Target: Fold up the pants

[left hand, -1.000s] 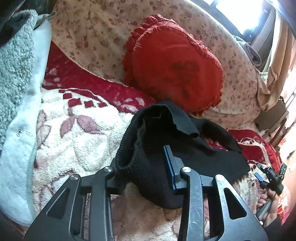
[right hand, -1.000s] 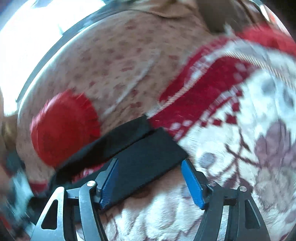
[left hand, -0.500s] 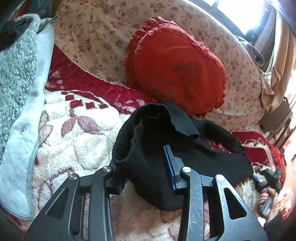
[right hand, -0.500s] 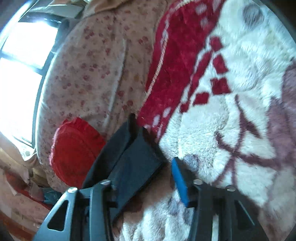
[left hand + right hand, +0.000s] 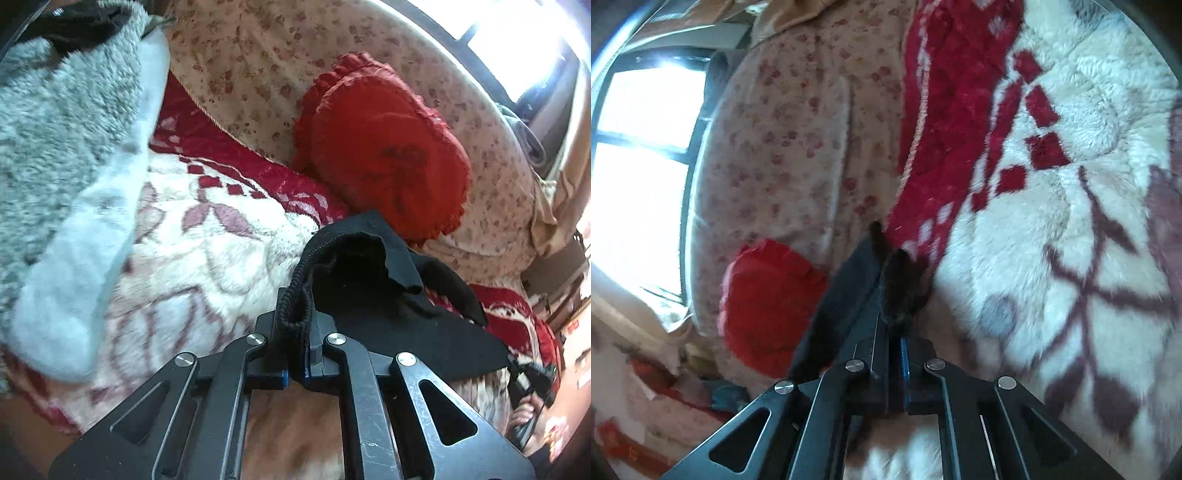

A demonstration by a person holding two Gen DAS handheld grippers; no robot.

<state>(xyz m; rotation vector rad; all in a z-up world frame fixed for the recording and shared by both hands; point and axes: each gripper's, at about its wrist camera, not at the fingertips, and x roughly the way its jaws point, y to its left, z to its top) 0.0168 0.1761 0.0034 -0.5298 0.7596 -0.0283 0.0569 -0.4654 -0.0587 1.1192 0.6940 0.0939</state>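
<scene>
Black knit pants (image 5: pixel 388 295) lie stretched across a plush white blanket with a red border and mauve leaf pattern (image 5: pixel 207 254), which covers a sofa or bed; which of the two I cannot tell. Behind them a red heart-shaped cushion with a frilled edge (image 5: pixel 384 147) leans on a cream floral-print backrest (image 5: pixel 258 59), and a grey fleece garment (image 5: pixel 55 129) is heaped at the left of the left wrist view.

At one end, the left gripper (image 5: pixel 293 343) has just been closing, and its jaws now pinch the ribbed elastic waistband (image 5: pixel 295 299), which bunches up between the pads. At the other end, the right gripper (image 5: pixel 892 332) has likewise just been closing, and its jaws are clamped on the dark edge of the leg hem (image 5: pixel 899 284). In the left wrist view it shows small at the far right, with a hand (image 5: pixel 522 413) around its handle.

Both ends look secured, so the step in hand appears to be the grasp that comes before the first fold. The next move probably calls for lifting one end clear of the blanket and carrying it over to meet the other, with the cloth kept taut enough that the legs lie on one another without twisting. The thick waistband may slip if tension rises unevenly.
</scene>
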